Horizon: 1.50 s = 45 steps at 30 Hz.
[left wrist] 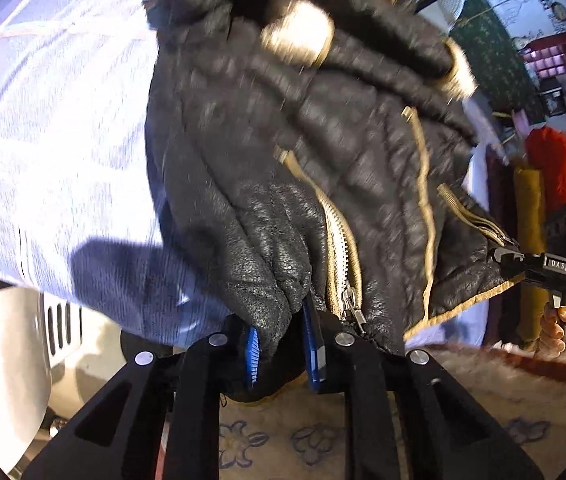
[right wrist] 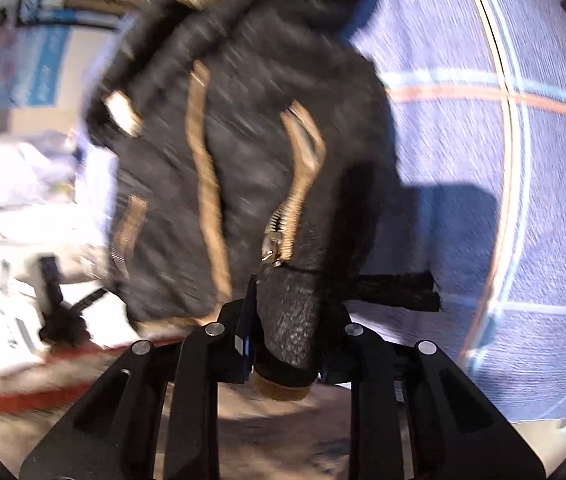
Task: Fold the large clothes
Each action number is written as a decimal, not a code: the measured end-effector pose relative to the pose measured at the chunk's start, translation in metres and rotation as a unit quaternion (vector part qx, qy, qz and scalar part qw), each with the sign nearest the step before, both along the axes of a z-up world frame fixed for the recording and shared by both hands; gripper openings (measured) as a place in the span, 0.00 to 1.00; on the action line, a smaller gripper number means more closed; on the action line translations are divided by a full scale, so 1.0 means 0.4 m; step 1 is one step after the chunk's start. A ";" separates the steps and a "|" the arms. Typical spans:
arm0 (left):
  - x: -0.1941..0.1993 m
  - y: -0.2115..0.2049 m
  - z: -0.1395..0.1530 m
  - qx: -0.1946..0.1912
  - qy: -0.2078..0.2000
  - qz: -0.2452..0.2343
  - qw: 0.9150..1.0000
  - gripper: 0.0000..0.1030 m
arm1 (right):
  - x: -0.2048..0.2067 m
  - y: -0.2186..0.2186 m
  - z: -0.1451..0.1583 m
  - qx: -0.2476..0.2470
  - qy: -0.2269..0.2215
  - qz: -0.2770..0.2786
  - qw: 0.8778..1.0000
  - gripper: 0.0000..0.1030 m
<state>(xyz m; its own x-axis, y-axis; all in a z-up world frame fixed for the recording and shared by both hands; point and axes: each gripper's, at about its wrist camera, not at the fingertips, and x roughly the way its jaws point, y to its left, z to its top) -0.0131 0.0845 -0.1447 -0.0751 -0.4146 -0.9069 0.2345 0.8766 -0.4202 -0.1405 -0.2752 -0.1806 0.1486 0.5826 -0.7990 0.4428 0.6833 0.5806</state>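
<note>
Black jacket pinched by both hand-held grippers

The left hand-held gripper (left wrist: pixel 281 344) and right hand-held gripper (right wrist: pixel 283 340) each clamp the hem of a pebbled black leather jacket (left wrist: pixel 283 160) with tan piping and metal zipper (left wrist: pixel 341 264), hanging over a pale blue ribbed bedspread (left wrist: pixel 51 140); "DAS" marks the right tool.

Lilac bedsheet (left wrist: pixel 63 140), floral rug (left wrist: pixel 303 440)

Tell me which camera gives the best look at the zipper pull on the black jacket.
The left wrist view. The zipper pull hangs sharp and well lit beside the white teeth, just above the left gripper. The right wrist view shows the pull too, but smaller and smeared by motion blur on the black jacket.
</note>
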 end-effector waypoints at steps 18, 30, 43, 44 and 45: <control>0.561 -0.147 0.286 -0.015 -0.209 0.047 0.977 0.15 | 0.604 -0.201 0.323 -0.086 -0.195 -0.064 0.975 0.21; 0.737 -0.182 0.112 0.031 -0.100 0.117 0.988 0.18 | 0.796 -0.241 0.159 -0.098 -0.127 -0.100 0.982 0.21; 0.791 -0.037 0.145 -0.149 -0.008 0.207 0.967 0.28 | 0.880 -0.286 0.093 -0.092 -0.110 -0.146 0.979 0.21; 0.788 -0.028 0.150 -0.157 -0.006 0.211 0.965 0.28 | 0.889 -0.282 0.094 -0.098 -0.110 -0.143 0.979 0.21; 0.785 -0.019 0.155 -0.160 -0.004 0.212 0.964 0.28 | 0.897 -0.277 0.093 -0.104 -0.110 -0.141 0.978 0.21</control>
